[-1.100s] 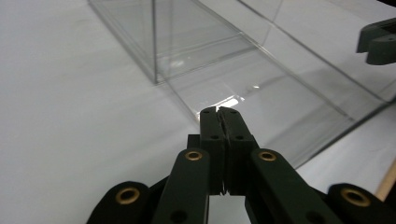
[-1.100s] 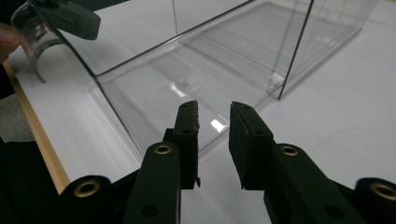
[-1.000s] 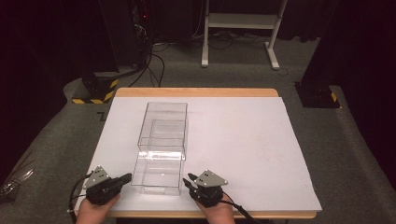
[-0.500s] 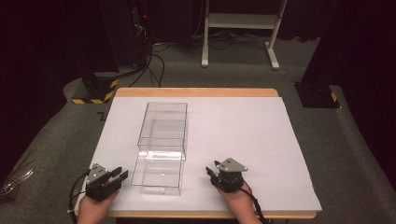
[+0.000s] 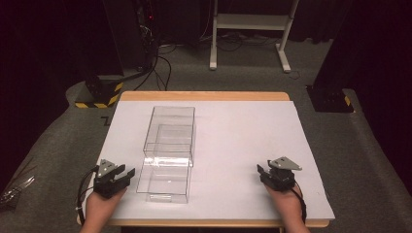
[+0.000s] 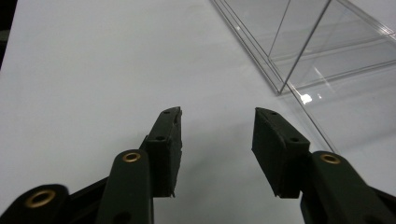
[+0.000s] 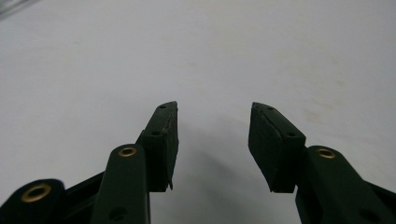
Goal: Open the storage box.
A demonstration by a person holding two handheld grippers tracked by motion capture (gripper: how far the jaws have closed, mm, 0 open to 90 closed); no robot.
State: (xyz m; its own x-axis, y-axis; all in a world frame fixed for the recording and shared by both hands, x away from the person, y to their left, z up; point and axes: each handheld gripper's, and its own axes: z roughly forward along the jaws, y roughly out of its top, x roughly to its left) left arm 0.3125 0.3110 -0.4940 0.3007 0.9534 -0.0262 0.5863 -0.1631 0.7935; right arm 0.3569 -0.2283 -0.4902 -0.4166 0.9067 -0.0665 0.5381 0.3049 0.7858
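Nearest the person, the left gripper (image 5: pixel 114 175) rests at the front edge of the white table top (image 5: pixel 243 136), just beside the near left corner of the clear plastic box (image 5: pixel 167 153); its jaws stand wide apart with nothing between them, and in the left gripper view (image 6: pixel 217 135) the box's bottom corner lies just ahead and to the right of them. The right gripper (image 5: pixel 272 174) sits well apart from the box, off to its right along the same front edge, jaws equally wide and empty over bare table (image 7: pixel 212 133).

The box itself runs lengthwise away from the person, left of the table's middle. It appears to be two nested or end-to-end sections; which, I cannot tell.

Judged from its thin transparent walls, it should be light, rigid, rather slippery and liable to crack or scratch under a hard pinch. The soundest hold is probably on an upper wall edge near a corner, where the panels brace each other, one gripper on each long side to keep it level.
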